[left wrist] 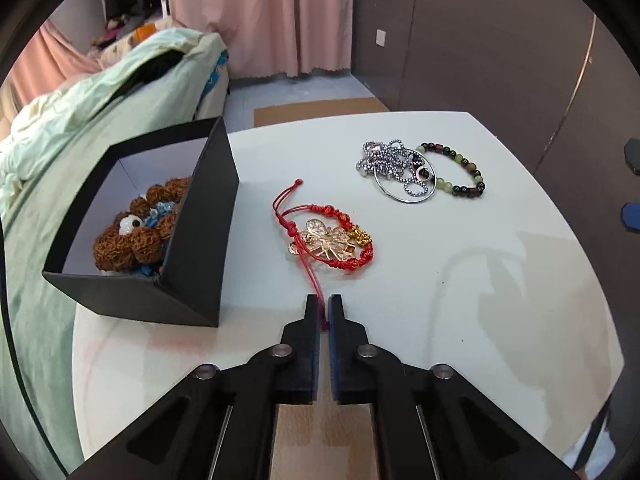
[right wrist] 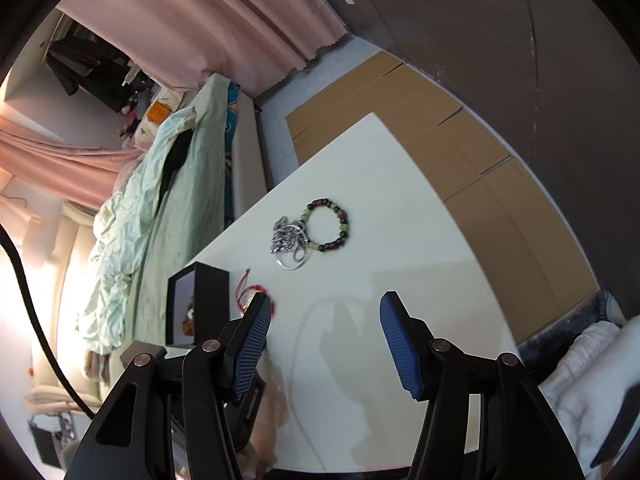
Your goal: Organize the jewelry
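Note:
My left gripper is shut on the loose cord end of a red woven bracelet, which lies on the white table with a rose-gold butterfly ornament on it. A silver chain necklace and a green and dark beaded bracelet lie farther back. A black box at the left holds brown beads. My right gripper is open and empty above the table. The beaded bracelet, silver necklace and box also show in the right wrist view.
A bed with a pale green quilt runs along the table's left side. Flat cardboard covers the floor beyond the far edge. Pink curtains and a dark wall stand behind.

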Available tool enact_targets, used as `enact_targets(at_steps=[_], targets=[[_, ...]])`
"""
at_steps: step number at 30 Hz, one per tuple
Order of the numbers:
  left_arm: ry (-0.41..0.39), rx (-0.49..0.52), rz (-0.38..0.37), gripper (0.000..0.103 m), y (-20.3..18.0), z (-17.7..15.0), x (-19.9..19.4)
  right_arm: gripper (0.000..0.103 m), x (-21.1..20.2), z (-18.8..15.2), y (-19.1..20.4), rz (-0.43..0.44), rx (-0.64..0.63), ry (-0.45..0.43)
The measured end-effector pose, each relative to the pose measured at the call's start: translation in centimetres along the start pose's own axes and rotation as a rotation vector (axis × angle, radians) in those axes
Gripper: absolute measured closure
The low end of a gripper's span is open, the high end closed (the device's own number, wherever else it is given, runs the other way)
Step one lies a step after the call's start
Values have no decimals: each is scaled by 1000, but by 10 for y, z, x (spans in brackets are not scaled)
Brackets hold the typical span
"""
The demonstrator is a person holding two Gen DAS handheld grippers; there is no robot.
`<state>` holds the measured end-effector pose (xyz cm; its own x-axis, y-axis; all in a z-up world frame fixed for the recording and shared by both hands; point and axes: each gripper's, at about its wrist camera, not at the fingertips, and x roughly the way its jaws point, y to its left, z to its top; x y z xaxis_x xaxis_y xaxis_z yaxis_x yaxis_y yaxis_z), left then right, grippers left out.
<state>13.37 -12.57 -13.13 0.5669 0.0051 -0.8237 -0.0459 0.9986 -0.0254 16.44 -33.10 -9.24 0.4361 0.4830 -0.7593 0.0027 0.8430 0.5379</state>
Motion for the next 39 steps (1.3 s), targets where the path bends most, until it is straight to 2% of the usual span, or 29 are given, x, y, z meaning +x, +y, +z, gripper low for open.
enact_targets(at_steps=[6, 21, 32, 39], targets=[[-38, -27, -95, 100, 7, 5, -19, 46, 7, -3, 7, -8, -16, 15], [-132, -135, -231, 100, 40, 28, -66, 46, 26, -6, 19, -22, -38, 44], [-252, -140, -299, 100, 50, 44, -107, 46, 41, -6, 30, -15, -41, 61], [-309, -186, -301, 100, 74, 53, -123, 46, 62, -11, 48, -6, -76, 95]])
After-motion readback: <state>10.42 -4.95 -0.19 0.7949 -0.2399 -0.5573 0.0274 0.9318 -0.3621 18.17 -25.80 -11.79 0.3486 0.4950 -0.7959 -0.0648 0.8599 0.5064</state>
